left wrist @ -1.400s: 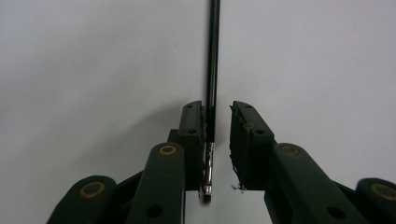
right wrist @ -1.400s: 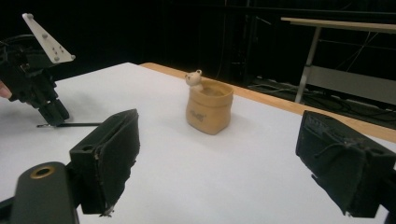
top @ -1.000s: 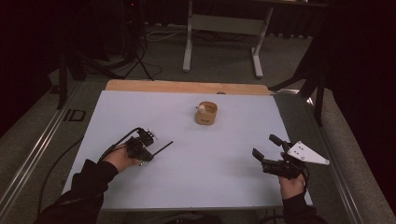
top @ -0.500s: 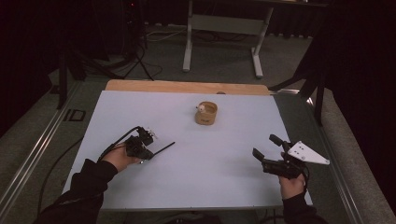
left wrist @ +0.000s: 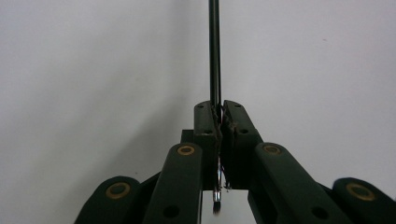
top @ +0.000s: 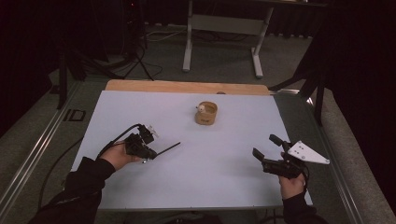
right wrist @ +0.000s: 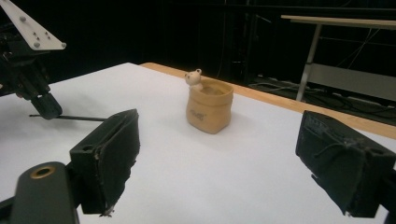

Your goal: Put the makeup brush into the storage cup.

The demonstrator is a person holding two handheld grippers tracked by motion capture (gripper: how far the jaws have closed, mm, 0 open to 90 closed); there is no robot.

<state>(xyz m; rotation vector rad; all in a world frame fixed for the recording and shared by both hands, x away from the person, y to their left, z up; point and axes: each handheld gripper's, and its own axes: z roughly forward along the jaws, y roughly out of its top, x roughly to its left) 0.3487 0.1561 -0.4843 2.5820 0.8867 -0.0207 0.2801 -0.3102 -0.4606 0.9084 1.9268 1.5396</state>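
one white counter (top: 187,186), bare but for one tan cup (top: 206,113) at the far middle, a small bear figure on its rim. two hand-held grippers: the right (top: 266,150), near right, gapes wide and empty; the left (top: 148,154), near left, is clamped tight on one thin black stick (top: 167,149), pointed right, likely meant for the cup.

Very little differs across the last second. The left gripper (top: 148,150), clamped on a thin black rod (top: 166,149), has slid slightly toward the person's left along the white table (top: 224,182), and the rod's free tip has swung a touch with it.
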